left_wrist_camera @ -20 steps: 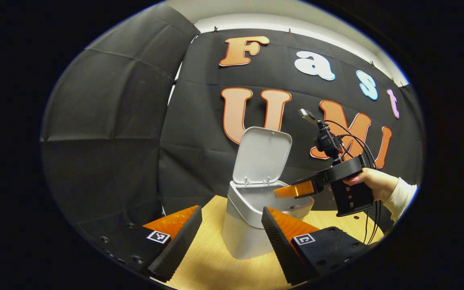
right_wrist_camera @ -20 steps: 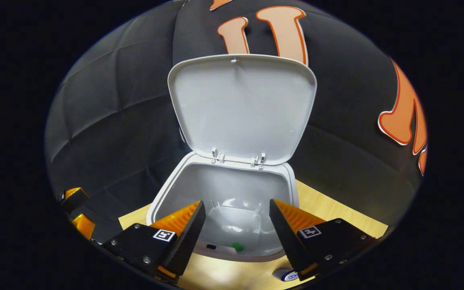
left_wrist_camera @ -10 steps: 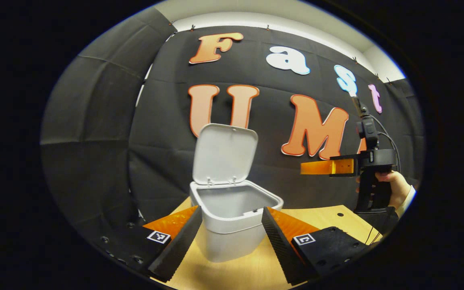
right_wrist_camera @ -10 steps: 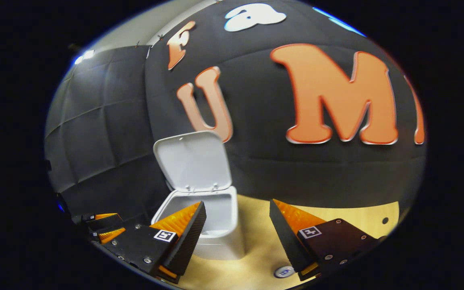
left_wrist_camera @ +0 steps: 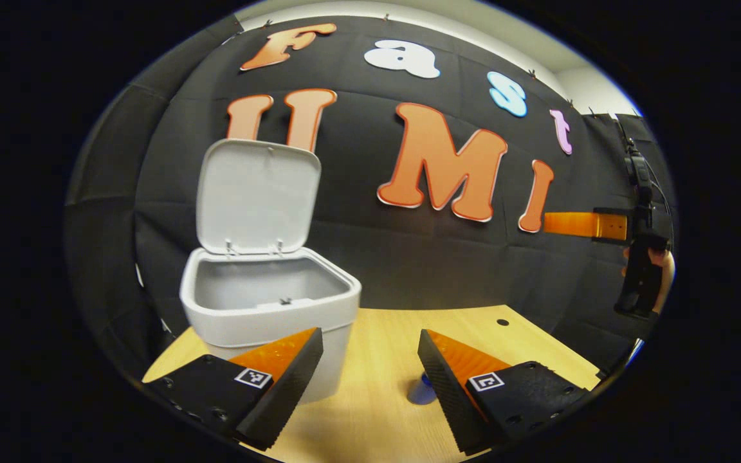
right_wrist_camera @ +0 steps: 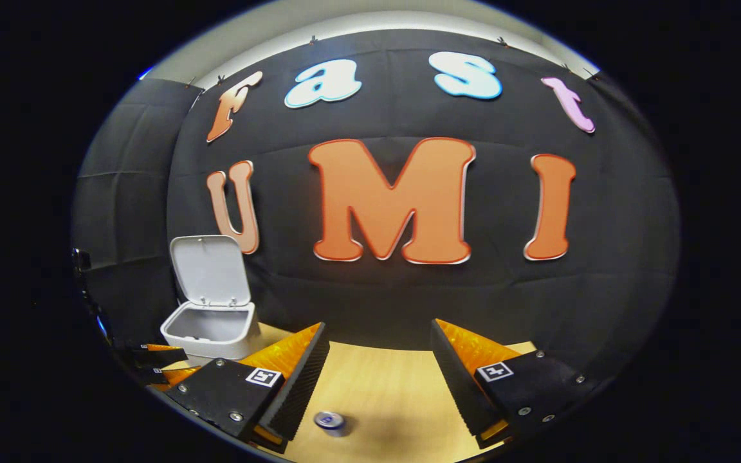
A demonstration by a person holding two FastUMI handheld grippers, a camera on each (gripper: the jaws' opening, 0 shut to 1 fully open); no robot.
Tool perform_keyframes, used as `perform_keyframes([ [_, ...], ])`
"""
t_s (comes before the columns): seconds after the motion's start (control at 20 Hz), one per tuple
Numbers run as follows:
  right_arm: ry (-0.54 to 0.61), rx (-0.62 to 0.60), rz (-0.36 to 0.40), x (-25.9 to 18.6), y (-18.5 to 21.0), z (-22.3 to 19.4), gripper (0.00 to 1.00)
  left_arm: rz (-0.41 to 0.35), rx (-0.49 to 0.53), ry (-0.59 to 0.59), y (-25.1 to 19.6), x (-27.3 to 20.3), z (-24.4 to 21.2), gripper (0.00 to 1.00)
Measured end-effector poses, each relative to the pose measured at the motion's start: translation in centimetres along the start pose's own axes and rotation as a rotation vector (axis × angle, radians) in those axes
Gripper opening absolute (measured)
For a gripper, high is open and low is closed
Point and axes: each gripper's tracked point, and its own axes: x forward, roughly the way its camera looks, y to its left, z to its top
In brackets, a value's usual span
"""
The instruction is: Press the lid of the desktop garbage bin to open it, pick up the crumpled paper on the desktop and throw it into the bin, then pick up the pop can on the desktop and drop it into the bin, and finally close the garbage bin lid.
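Bin (left_wrist_camera: 267, 308): small white plastic desktop garbage bin, lid (left_wrist_camera: 256, 196) hinged up, upright at the rear; stands at the left end of the light wooden desktop (left_wrist_camera: 377, 360), against the black cloth booth wall (right_wrist_camera: 409, 308). Pop can (right_wrist_camera: 330, 421), silver top, stands upright on the desktop, well apart from the bin. Left gripper (left_wrist_camera: 370, 360) fingers wide, holding nothing. Right gripper (right_wrist_camera: 377, 360) fingers wide, holding nothing, above the can.

White bin (left_wrist_camera: 267, 315) with lid (left_wrist_camera: 256, 195) upright, left gripper (left_wrist_camera: 370, 366) jaws apart, can (left_wrist_camera: 422, 390) by wooden desktop (left_wrist_camera: 383, 334)
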Motion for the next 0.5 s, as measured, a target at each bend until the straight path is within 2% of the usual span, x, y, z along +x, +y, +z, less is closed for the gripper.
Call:
perform_keyframes([
  [0.1, -0.003, -0.001, -0.027, -0.6, -2.2, 0.0, 0.94, -0.052, -0.02, 0.048, -2.6, 1.7, -2.7, 0.95],
  [0.5, 0.024, 0.005, -0.106, -2.9, -8.7, -2.7, 0.94, -0.111, 0.04, 0.227, -7.0, 7.4, -13.4, 0.96],
])
